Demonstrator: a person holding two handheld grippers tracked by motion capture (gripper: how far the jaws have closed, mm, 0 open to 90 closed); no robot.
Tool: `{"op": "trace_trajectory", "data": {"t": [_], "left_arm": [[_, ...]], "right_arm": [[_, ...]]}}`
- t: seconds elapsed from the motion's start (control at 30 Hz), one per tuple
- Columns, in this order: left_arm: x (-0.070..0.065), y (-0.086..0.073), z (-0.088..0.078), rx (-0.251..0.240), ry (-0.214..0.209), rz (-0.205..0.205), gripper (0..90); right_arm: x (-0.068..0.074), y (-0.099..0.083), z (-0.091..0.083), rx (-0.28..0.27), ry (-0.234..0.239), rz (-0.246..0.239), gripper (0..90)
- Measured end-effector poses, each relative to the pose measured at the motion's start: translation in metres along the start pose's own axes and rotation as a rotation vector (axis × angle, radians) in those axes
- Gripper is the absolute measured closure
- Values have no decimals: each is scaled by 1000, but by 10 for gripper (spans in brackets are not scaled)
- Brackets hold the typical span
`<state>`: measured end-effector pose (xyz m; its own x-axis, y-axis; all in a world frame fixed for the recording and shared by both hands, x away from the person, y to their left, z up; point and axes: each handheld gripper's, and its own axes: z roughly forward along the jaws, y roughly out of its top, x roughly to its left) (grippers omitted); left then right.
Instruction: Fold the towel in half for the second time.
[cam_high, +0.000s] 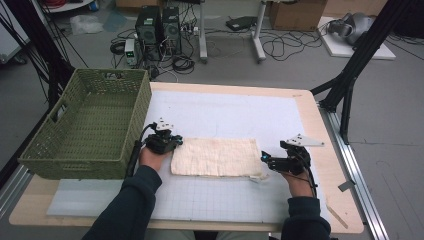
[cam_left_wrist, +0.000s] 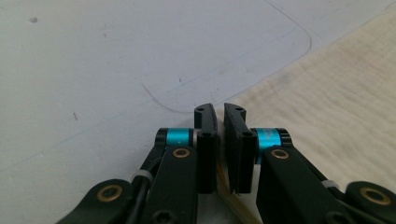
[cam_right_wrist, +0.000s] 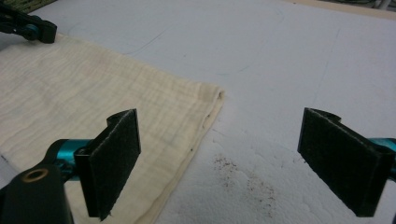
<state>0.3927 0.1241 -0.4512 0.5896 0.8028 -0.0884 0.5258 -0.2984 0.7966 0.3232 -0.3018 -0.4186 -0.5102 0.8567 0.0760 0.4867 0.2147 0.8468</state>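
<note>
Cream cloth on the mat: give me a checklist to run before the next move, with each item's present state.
1. Cream cloth lies flat and folded on the white mat: ok.
2. Left gripper shut at the cloth's left edge: ok.
3. Cloth actually pinched between the left jaws: cannot tell.
4. Right gripper shut on the cloth: not ok, jaws wide open, straddling the right corner.
5. Green wicker basket stands within reach at the left of the table: ok.
</note>
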Motion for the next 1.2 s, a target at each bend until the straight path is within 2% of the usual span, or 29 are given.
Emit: {"op": "trace_trajectory", "data": {"t": [0.1, 0.17, 0.33, 0.4, 0.6, 0.73, 0.8, 0.93, 1.1, 1.2], "left_arm": [[0, 0, 0, -8, -4, -19, 837], [1, 0, 0, -8, -5, -19, 837], [2, -1, 0, -7, -11, -34, 837], [2, -1, 0, -11, -12, -41, 836], [5, -1, 0, -12, -29, -76, 833], [5, -1, 0, -15, -29, -81, 833], [5, -2, 0, -17, -31, -86, 833], [6, -2, 0, -16, -37, -87, 834], [7, -2, -1, -19, -48, -88, 837], [8, -3, -3, -39, -46, -110, 840]], "right_arm": [[-2, 6, 6, 12, -3, -10, 142], [-4, 10, 11, 23, 11, -6, 145], [-11, 18, 34, 102, 63, -16, 197], [-13, 20, 43, 123, 78, -16, 258], [-19, 27, 66, 132, 106, -17, 453], [-18, 31, 78, 141, 115, -30, 536], [-18, 30, 85, 167, 120, -33, 565], [-15, 27, 93, 198, 126, -73, 654], [-17, 26, 92, 202, 157, -62, 828], [-15, 26, 90, 209, 153, -66, 845]]}}
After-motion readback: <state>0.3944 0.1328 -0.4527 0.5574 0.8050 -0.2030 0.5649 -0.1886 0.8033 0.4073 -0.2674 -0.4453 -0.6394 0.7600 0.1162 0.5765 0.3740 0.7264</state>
